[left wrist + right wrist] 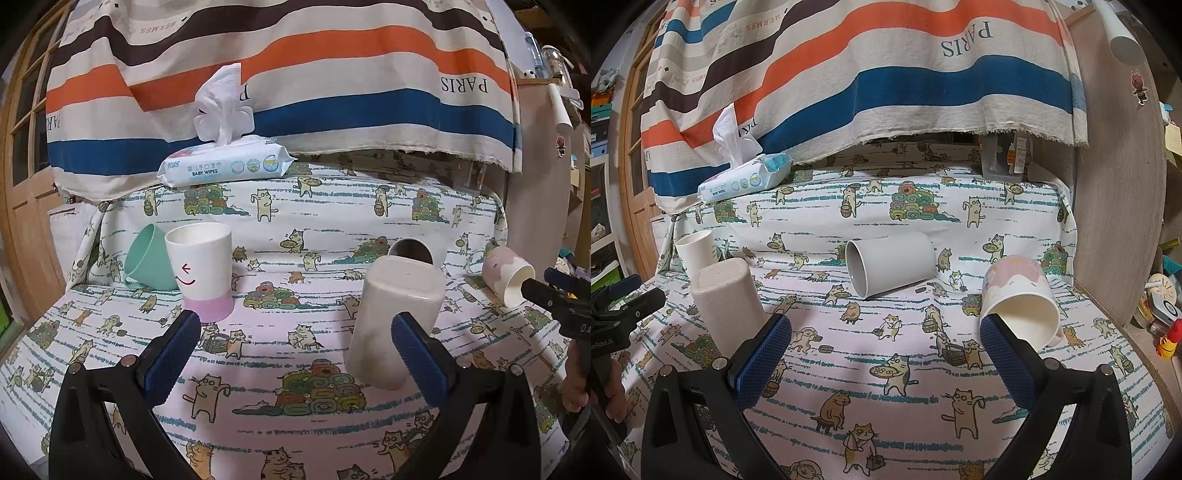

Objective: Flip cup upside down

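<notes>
Several cups sit on the cat-print cloth (pixel 295 229). A beige cup (pixel 395 321) stands upside down by my left gripper's right finger; it also shows in the right wrist view (pixel 726 306). A white cup with a pink base and smile (pixel 201 273) stands upright, a mint cup (pixel 149 258) tilted behind it. A grey mug (pixel 890 264) lies on its side. A pink-patterned mug (pixel 1021 302) lies on its side by my right gripper's right finger. My left gripper (pixel 295 354) and right gripper (pixel 886 354) are both open and empty.
A pack of baby wipes (pixel 225 162) lies at the back under a striped hanging cloth (pixel 295 74). A wooden panel (pixel 1115 184) borders the right side, a wooden door (pixel 26 184) the left. Small clutter lies at the far right (pixel 1163 314).
</notes>
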`<state>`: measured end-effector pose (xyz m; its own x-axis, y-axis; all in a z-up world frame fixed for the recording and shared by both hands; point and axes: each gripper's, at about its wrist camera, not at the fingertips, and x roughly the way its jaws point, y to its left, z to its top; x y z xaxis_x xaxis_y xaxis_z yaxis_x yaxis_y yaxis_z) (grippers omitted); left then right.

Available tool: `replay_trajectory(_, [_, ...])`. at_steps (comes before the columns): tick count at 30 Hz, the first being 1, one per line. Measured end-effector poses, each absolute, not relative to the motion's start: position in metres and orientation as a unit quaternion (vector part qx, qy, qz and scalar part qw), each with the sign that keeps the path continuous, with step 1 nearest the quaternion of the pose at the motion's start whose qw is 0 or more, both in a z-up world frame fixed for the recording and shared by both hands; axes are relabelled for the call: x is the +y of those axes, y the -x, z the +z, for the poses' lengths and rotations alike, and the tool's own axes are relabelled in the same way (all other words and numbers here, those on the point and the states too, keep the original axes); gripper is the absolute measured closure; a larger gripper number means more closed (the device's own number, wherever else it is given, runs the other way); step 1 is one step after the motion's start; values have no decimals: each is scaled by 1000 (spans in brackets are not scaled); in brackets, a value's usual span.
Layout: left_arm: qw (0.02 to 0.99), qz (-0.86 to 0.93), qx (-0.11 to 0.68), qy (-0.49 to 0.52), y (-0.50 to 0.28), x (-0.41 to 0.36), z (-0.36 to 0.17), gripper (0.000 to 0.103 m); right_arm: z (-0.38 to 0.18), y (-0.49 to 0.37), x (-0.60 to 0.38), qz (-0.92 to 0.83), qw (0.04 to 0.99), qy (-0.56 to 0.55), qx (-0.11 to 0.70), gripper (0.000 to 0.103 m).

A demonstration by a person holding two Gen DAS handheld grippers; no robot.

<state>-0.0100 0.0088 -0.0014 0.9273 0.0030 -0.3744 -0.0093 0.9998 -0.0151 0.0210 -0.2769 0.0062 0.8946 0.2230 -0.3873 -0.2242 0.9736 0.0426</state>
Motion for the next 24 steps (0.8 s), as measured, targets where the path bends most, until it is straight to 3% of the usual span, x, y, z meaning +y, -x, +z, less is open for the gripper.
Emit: replay_trajectory(24, [980,4,201,14,6,12,-2,0,6,-21,-278,115,973,1,199,0])
